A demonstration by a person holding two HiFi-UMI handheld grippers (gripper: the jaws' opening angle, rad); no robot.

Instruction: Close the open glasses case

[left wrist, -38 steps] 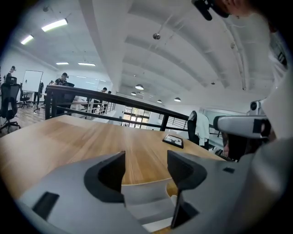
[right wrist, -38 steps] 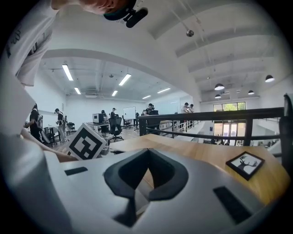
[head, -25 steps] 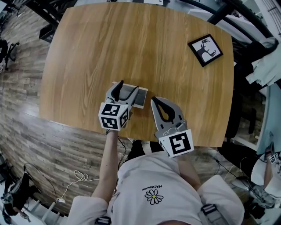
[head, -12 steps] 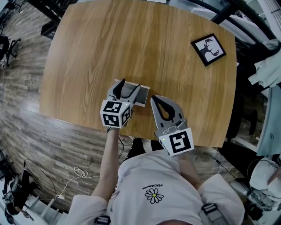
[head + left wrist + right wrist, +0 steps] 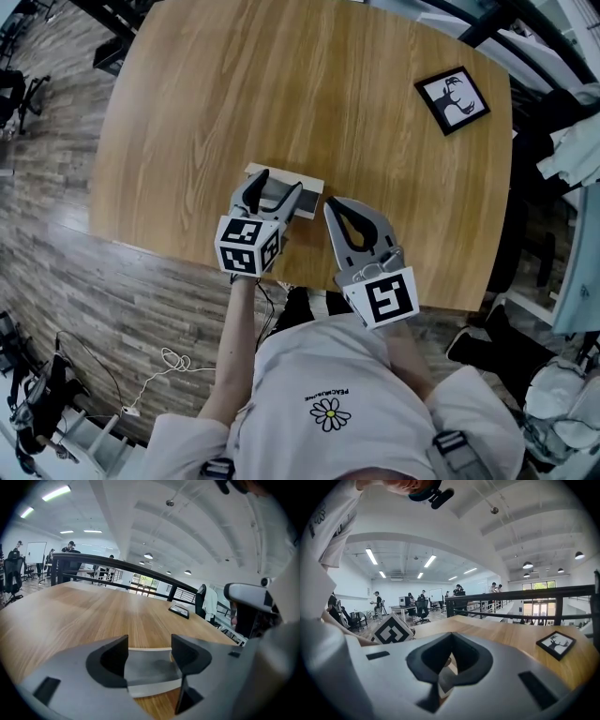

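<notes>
No legible text or labels

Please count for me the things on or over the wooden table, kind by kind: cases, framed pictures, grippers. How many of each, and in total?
Glasses case: 1
Framed picture: 1
Grippers: 2 (left gripper, right gripper)
Total: 4

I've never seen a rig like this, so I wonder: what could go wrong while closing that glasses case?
Only the left claw is at the glasses case, with its jaws apart over it. The right claw stands shut beside it, so a push may slide the case rather than close it. The case also lies near the front edge of the table and might get nudged off.
</notes>
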